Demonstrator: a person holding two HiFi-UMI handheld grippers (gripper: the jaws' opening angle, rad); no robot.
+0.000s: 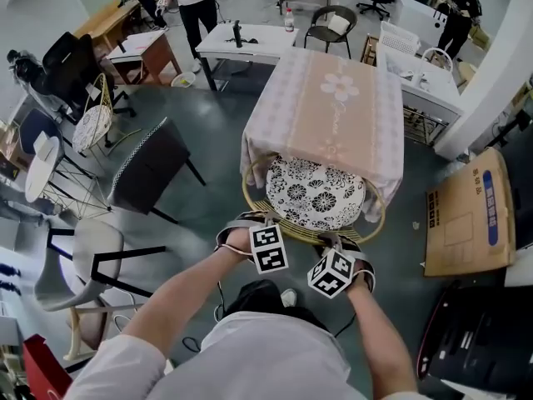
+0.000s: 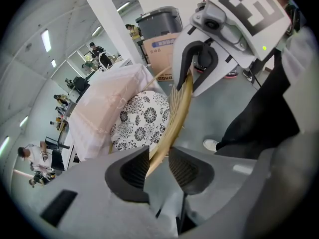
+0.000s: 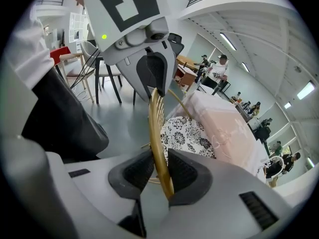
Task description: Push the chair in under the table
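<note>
Left tool (image 2: 158,158), right tool (image 3: 160,166): each nearly closed, clamped on backrest rim of gold wire chair with floral cushion (image 1: 315,192).

The chair (image 1: 291,230) has a gold wire frame and a white seat cushion (image 1: 315,192) printed with black flowers. At 1 o'clock, the tablecloth (image 1: 329,107) is pale pink with a white flower. At 3 o'clock, the cardboard box (image 1: 466,215) is brown with a blue label. The left gripper (image 2: 158,164) and right gripper (image 3: 158,172) are grey, with black-and-white marker squares.

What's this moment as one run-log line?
left gripper: shut on gold wire chair back | right gripper: same grip | black-and-white floral cushion: partly under pink-clothed table
</note>
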